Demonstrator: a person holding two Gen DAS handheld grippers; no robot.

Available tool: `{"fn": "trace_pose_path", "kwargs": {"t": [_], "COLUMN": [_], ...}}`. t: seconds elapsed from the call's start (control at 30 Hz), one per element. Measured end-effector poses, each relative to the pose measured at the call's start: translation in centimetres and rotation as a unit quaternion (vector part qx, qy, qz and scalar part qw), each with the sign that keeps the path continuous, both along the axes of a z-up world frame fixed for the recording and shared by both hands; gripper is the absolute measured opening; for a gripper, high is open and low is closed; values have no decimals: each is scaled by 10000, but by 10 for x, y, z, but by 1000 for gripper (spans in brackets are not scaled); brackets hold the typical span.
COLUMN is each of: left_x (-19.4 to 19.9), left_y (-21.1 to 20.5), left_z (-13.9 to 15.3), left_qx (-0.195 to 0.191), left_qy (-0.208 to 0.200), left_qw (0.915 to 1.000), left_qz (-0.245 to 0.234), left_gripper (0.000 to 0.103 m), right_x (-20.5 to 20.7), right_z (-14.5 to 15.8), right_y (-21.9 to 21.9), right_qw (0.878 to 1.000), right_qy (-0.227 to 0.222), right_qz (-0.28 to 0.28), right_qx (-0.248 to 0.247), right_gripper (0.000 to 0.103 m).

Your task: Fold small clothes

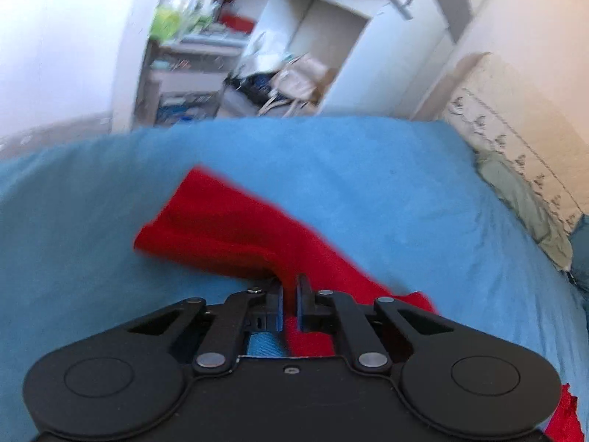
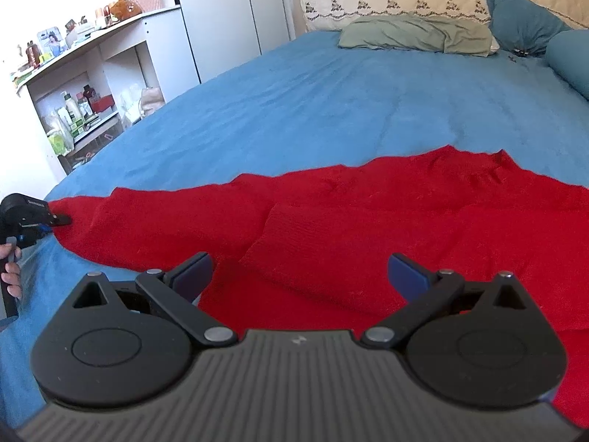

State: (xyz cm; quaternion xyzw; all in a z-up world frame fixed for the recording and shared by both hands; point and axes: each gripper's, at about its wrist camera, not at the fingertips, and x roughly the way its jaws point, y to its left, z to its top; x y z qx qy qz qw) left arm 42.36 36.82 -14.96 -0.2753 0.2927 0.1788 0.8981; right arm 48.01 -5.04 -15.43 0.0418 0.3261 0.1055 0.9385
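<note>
Red garment spread across bed near its foot edge. Left gripper jaws pinch its cloth; right gripper jaws wide, above it.

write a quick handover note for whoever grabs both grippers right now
Left gripper: shut on the left end of the red knitted garment, which looks like a sleeve, lifted a little off the blue bedsheet.
Right gripper: open, jaws wide, hovering over the middle of the garment and holding nothing.
The garment lies spread and wrinkled across the near part of the bed, with one loose flap lying on its middle.
Done: the sleeve end is gripped. No neat fold shows yet.
Left: probably bring the sleeve inward, then fold the body and smooth it.
</note>
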Motion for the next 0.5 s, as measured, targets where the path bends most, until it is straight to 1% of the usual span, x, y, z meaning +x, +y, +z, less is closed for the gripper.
{"fn": "trace_pose_path", "kwargs": {"t": [0.07,0.1,0.13,0.2,0.27,0.3,0.37,0.43,0.5], "left_x": [3,5,8,14,21,24,29,34,37], "left_y": [-17,-33,-47,-84,-132,-164,-218,-278,-334], "left_z": [20,34,47,73,97,108,120,122,110], "left_qx": [246,401,522,824,1113,1257,1461,1664,1657], "left_qy": [-164,-302,-425,-663,-902,-1030,-1172,-1201,-1128], "left_qw": [9993,9978,9957,9885,9765,9675,9516,9347,9204], "left_qz": [-226,-430,-630,-1081,-1611,-1939,-2435,-2903,-3357], "left_gripper": [6,6,6,6,6,6,6,6,6], "right_x": [-1,-2,-3,-5,-9,-11,-16,-22,-29], "right_z": [5,8,12,21,32,37,47,55,60], "right_y": [-7,-12,-17,-30,-48,-59,-81,-106,-130], "right_qw": [9999,9999,9997,9992,9981,9974,9957,9935,9907], "right_qy": [-67,-98,-139,-240,-349,-392,-457,-556,-613], "right_qz": [-60,-100,-153,-300,-492,-600,-804,-993,-1212], "right_qx": [52,80,102,130,128,115,85,34,-124], "right_gripper": [103,103,103,103,103,103,103,103,103]}}
